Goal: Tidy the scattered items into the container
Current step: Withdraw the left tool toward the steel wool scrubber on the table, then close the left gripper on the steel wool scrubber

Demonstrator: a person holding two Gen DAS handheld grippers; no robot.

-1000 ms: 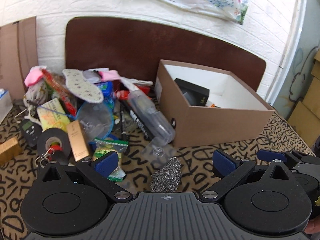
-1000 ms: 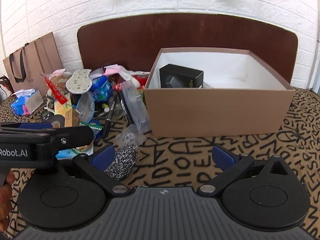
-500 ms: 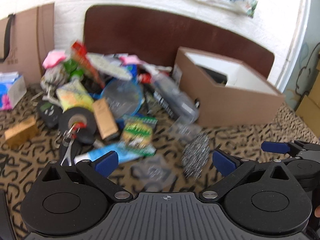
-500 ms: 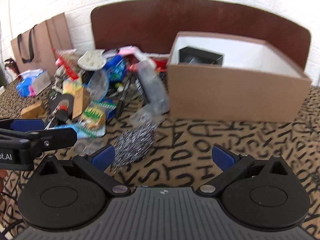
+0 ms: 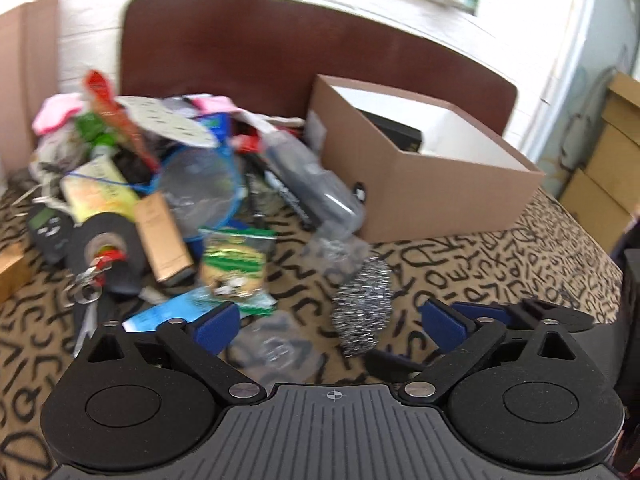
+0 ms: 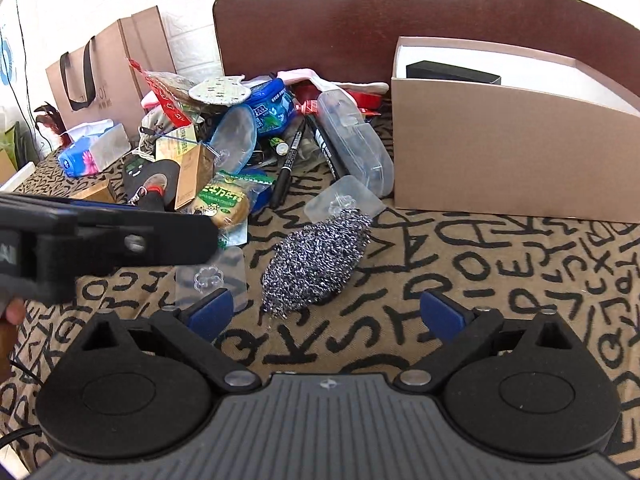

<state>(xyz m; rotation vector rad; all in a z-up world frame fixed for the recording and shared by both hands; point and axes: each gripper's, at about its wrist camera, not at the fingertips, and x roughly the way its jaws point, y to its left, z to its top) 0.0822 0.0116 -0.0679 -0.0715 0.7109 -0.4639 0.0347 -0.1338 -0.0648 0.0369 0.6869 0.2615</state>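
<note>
a letter-patterned tablecloth (image 6: 500, 264) covers the surface, with one open brown cardboard box (image 6: 512, 152) standing at the right and holding one black box (image 6: 452, 72) so far. to its left spreads one heap of scattered items (image 6: 240, 128), too jumbled to count, though one clear plastic case (image 6: 354, 140), two black markers (image 6: 290, 160) and one roll of black tape (image 6: 154, 178) stand out. nearest the grippers lies one steel wool scourer (image 6: 316, 258), apart from the heap, its long axis running diagonally from near-left to far-right toward the box. it sits just ahead of the right gripper (image 6: 326, 312), slightly left of centre between its tips; those jaws are wide but beginning to close, with nothing between them yet. the left gripper (image 5: 330, 324) is spread open and empty, and the scourer sits just ahead of it too, a little right of centre. judging by this, the right hand seems better placed to take it.
</note>
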